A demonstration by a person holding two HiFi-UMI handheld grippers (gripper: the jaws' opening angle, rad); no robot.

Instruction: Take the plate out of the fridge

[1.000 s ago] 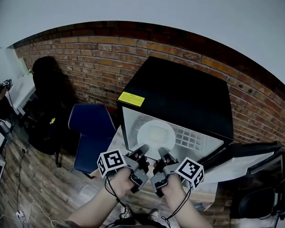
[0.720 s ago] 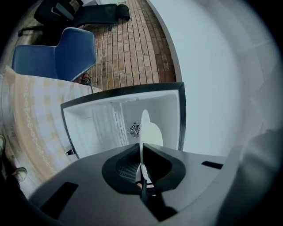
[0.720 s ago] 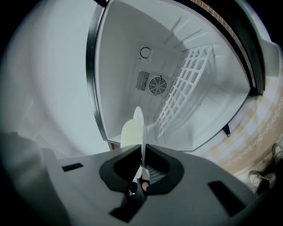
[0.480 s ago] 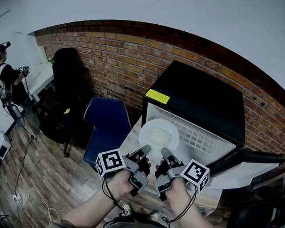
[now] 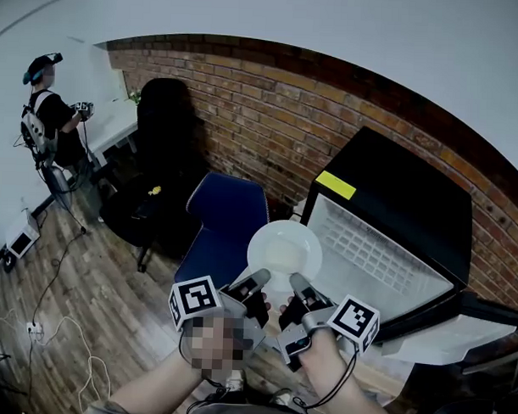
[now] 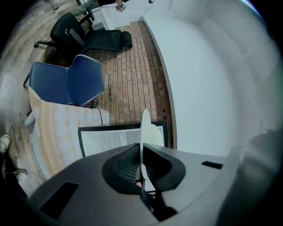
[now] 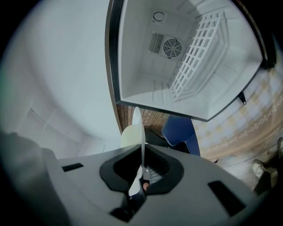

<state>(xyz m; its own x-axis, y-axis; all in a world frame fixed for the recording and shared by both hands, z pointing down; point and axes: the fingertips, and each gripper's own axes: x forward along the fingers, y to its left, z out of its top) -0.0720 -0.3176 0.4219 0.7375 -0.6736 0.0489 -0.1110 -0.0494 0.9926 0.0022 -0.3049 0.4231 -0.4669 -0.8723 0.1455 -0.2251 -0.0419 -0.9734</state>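
Left gripper view shows the left gripper (image 6: 141, 167) with its jaws almost together, clamped on the thin rim of the white plate (image 6: 146, 128), which runs edge-on between the pads and out past their tips.

Head view puts a person (image 5: 46, 110) at the far left, then a black office chair (image 5: 159, 147) and a blue chair (image 5: 224, 222). The plate (image 5: 285, 248) hangs beyond the jaws, over the blue chair's right edge. It is outside the fridge (image 5: 412, 199), just left of its open front. The left gripper (image 5: 258, 282) grips the near rim at its left, the right gripper (image 5: 297, 286) at its right.

Right gripper view shows the right gripper (image 7: 141, 170) with jaws equally narrow, pinching the same rim (image 7: 138, 126). The fridge (image 7: 132, 66) gapes beyond, a wire shelf (image 7: 199, 57) inside.

Count: one plate, two grippers, one fridge, two chairs.
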